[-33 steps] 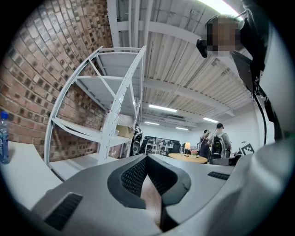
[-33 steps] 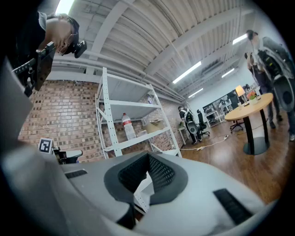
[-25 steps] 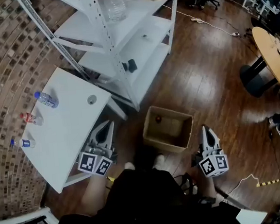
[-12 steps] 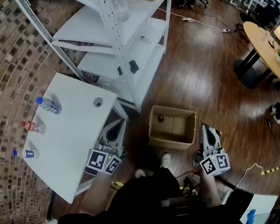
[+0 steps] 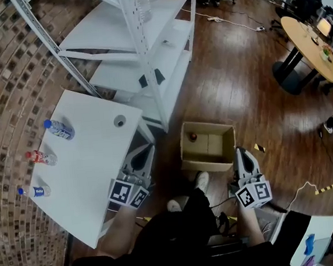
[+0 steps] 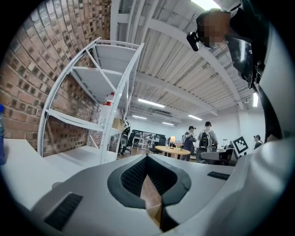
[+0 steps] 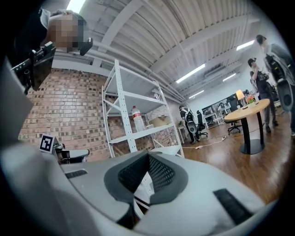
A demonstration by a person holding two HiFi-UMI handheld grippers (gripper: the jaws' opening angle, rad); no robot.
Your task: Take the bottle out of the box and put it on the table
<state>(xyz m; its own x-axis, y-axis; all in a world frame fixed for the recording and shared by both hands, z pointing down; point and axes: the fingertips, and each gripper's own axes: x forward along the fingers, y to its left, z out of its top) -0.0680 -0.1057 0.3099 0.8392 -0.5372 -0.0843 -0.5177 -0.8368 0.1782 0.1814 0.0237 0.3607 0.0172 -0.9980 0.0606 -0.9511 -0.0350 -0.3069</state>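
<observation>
An open cardboard box [image 5: 209,165] stands on the wooden floor just ahead of the person's feet. Inside it, near the far left corner, lies a small bottle with a red cap [image 5: 193,137]. The white table [image 5: 93,159] is to the left and carries three small bottles [image 5: 58,128]. My left gripper [image 5: 148,149] hangs shut and empty by the table's near right edge, left of the box. My right gripper [image 5: 240,151] is shut and empty just right of the box. Both jaw pairs meet at their tips in the left gripper view [image 6: 147,157] and the right gripper view [image 7: 148,154].
A white metal rack [image 5: 148,56] with a large bottle [image 5: 143,4] on a shelf stands behind the table and box. A round table [image 5: 306,42] and chairs are far right. Cables lie on the floor. People stand at the far end of the room.
The person has stepped and the whole scene has slid in view. Both grippers travelled along, still flanking the box, and both stayed shut and empty.
</observation>
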